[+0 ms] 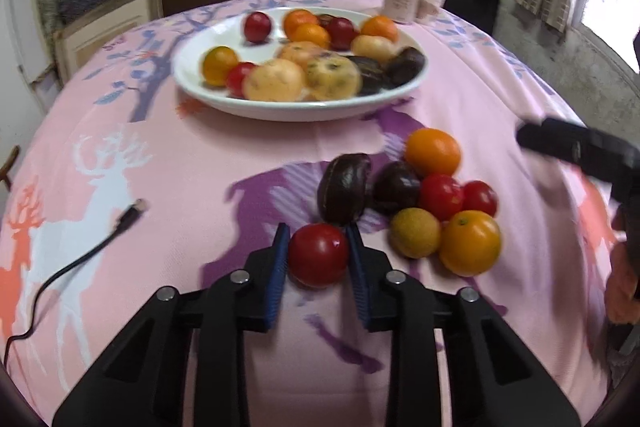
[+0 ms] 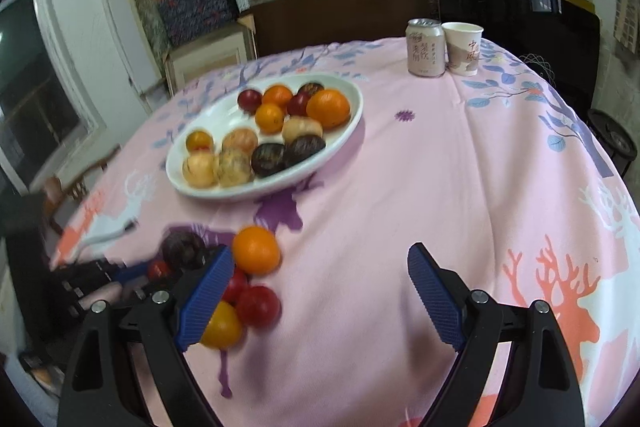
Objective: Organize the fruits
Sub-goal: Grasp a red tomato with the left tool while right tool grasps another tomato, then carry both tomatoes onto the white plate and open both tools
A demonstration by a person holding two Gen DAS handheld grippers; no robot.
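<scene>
The left gripper has its jaws closed against both sides of a red fruit resting on the pink table, at the near edge of a loose cluster: two dark purple fruits, more red ones, a yellowish one and two oranges. Beyond it, a white plate holds many more fruits. The right gripper hovers beside the cluster with its jaws wide apart, holding nothing. A can and paper cup stand touching at the far edge, and a black cable lies to the left.
</scene>
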